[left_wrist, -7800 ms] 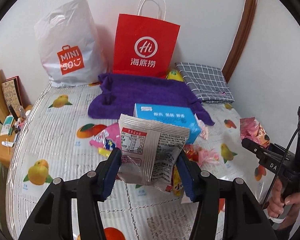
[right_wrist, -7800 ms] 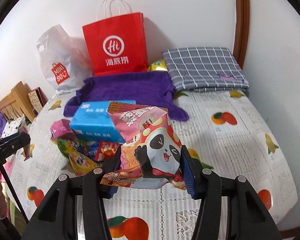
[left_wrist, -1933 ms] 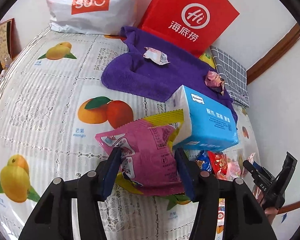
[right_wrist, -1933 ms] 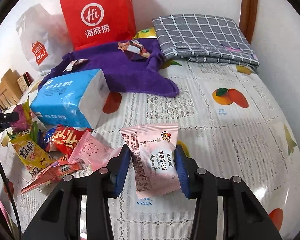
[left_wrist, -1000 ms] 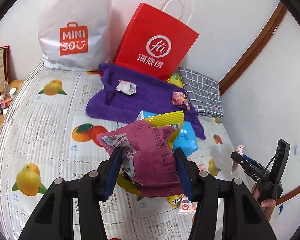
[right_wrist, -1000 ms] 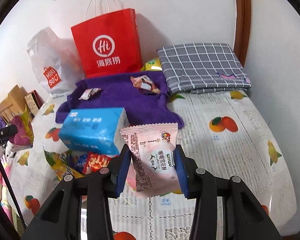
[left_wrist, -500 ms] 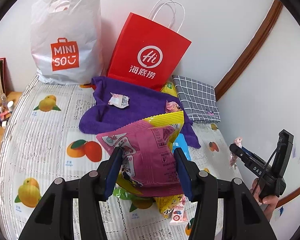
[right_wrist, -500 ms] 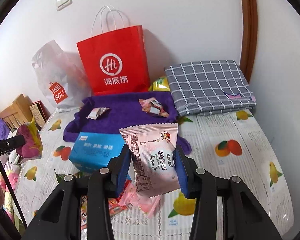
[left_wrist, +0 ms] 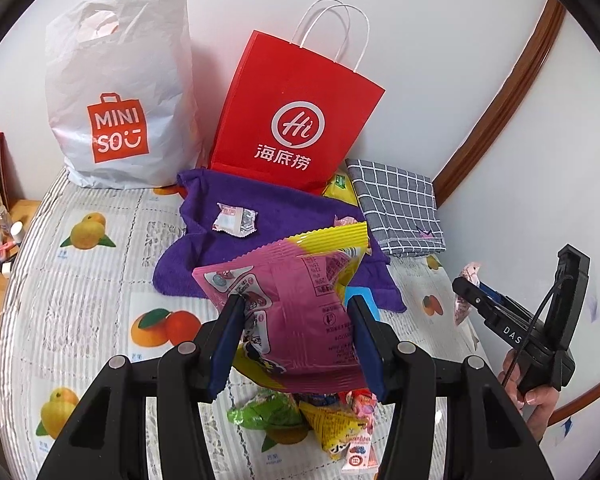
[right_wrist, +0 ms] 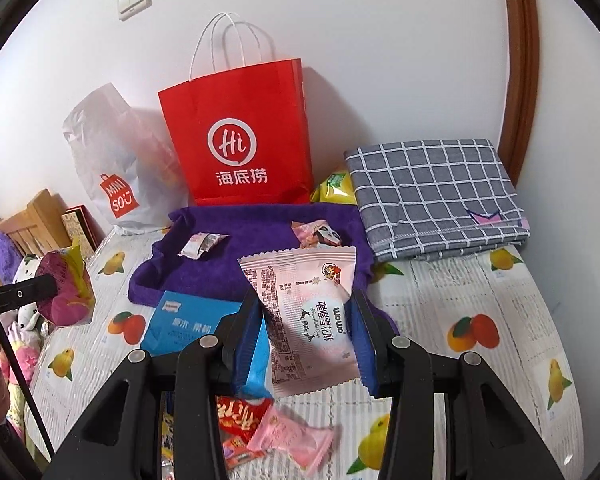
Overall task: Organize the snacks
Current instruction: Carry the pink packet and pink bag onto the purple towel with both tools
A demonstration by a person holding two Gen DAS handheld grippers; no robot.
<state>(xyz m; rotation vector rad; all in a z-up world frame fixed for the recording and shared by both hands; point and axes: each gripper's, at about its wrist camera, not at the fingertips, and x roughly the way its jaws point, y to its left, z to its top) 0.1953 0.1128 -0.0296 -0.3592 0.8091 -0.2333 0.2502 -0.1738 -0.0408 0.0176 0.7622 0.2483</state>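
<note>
Magenta-yellow crinkled snack bag (left_wrist: 300, 312) clamped in left hand-held gripper (left_wrist: 296, 334); pale-pink packet (right_wrist: 306, 320) in right (right_wrist: 306, 340).

Glossy foil snack packets (left_wrist: 300, 300) — fuzzy purple cloth (right_wrist: 260, 240) — matt paper bag (left_wrist: 296, 112).

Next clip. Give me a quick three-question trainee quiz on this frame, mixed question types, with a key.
1. True or false: the left gripper is shut on a pink packet.
2. How many snacks lie on the purple towel? A) none B) two C) four
3. Fill in: the right gripper holds a pale wrapper above the ____ box.

Key
1. True; both pads press the packet's sides.
2. B; a small white snack and a panda snack.
3. Blue.
</note>
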